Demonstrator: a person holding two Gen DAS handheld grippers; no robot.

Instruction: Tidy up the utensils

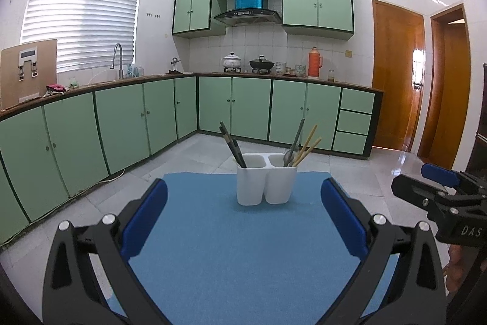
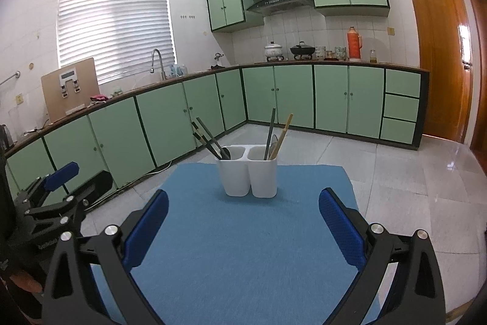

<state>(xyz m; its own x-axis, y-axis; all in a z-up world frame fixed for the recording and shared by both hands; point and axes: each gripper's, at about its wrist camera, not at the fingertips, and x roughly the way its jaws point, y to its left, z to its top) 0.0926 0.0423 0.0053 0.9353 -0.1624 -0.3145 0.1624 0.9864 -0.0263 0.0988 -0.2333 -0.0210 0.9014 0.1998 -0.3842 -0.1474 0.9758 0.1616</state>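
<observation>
The white two-compartment utensil holder (image 1: 267,183) stands upright near the far edge of the bench, on a blue mat (image 1: 237,249). Its left compartment holds dark chopsticks (image 1: 232,143) leaning left; the right one holds a grey-handled spoon (image 1: 294,146) and pale bamboo chopsticks (image 1: 308,146) leaning right. The left gripper (image 1: 243,215) and the right gripper (image 2: 243,221) both hover well short of the holder, jaws spread wide and holding nothing.

The likely trouble lies in how tall and slender the contents are against a light holder. A jaw that catches a leaning handle from the side could tip the whole holder, and it stands close enough to the far edge to go over onto the tiled floor (image 1: 359,172). In the right compartment the spoon and bamboo chopsticks cross closely, so closing on one may drag out its neighbour. Thin chopsticks could also twist or slip between the flat blue pads (image 2: 341,227) if pinched off-centre. Bracing the holder with the free gripper seems wise.
</observation>
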